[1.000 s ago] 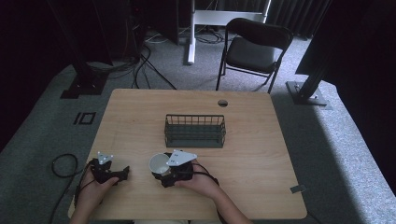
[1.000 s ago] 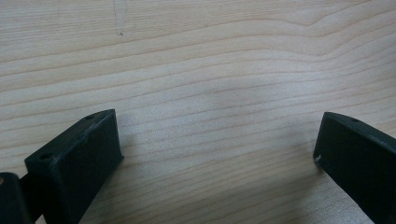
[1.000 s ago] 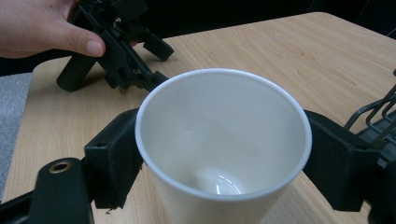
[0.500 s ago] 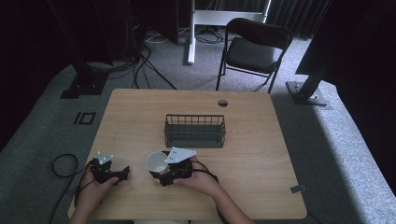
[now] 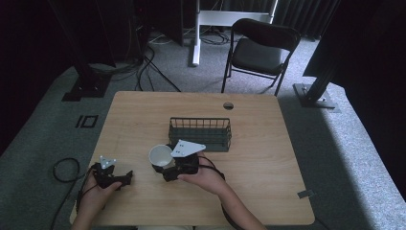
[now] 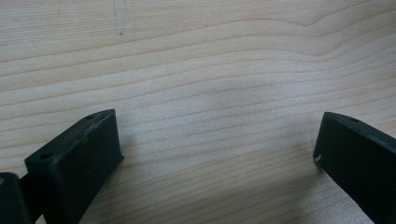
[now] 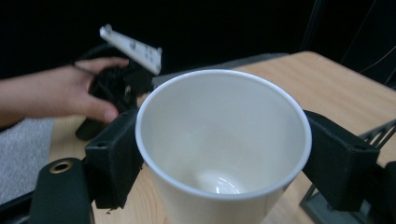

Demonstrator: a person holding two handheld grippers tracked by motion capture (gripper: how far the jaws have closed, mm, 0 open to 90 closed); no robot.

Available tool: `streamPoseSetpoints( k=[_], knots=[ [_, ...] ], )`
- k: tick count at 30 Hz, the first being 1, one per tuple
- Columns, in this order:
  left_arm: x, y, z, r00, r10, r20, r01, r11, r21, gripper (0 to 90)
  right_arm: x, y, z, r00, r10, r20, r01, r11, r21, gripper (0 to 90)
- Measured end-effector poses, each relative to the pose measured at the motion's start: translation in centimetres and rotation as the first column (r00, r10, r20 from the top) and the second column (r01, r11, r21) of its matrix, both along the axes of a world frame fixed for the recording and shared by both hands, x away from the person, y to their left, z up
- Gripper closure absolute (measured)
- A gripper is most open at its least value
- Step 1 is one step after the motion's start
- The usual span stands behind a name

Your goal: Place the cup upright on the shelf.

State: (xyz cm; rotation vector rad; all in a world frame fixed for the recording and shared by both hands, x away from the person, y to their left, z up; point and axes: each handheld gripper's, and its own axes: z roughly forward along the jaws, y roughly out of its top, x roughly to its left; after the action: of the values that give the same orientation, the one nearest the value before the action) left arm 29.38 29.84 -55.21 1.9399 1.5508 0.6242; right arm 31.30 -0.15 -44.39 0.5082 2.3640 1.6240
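A white paper cup sits between the jaws of my right gripper, which is shut on its sides just in front of the dark wire basket. The cup is empty and mouth-up, tilted a little. My left gripper rests low over the bare wooden table near its front left corner, jaws wide apart with nothing between them. The right gripper view also shows the left hand and its gripper farther off.
A black folding chair stands behind the table. A round cable hole is in the tabletop's far edge. Cables trail on the carpet at the left. Bare wood lies to the right of the basket.
The right gripper has lifted and tipped the cup slightly and shifted it a little leftward. The left gripper has stayed where it was.
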Motion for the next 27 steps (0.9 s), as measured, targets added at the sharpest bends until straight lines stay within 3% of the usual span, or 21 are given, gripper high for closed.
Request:
streamPoseSetpoints(
  k=[14, 23, 27],
  knots=[
    [0.0, 0.0, 0.0, 1.0000, 0.000, -0.001, 0.000, 1.0000, -0.001, 1.0, 1.4, -1.2, 3.4, 0.9909, -0.128, 0.041, 0.124, 0.9883, 0.089, 19.7],
    [0.0, 0.0, 0.0, 1.0000, -0.001, -0.002, 0.001, 1.0000, -0.001, 1.0, 3.1, -2.7, 5.4, 0.9684, -0.239, 0.073, 0.229, 0.9655, 0.124, 19.6],
    [0.0, 0.0, 0.0, 1.0000, -0.001, -0.002, 0.001, 1.0000, 0.000, 1.0, 4.1, -3.7, 6.0, 0.9505, -0.302, 0.074, 0.291, 0.9480, 0.129, 19.6]
  ],
)
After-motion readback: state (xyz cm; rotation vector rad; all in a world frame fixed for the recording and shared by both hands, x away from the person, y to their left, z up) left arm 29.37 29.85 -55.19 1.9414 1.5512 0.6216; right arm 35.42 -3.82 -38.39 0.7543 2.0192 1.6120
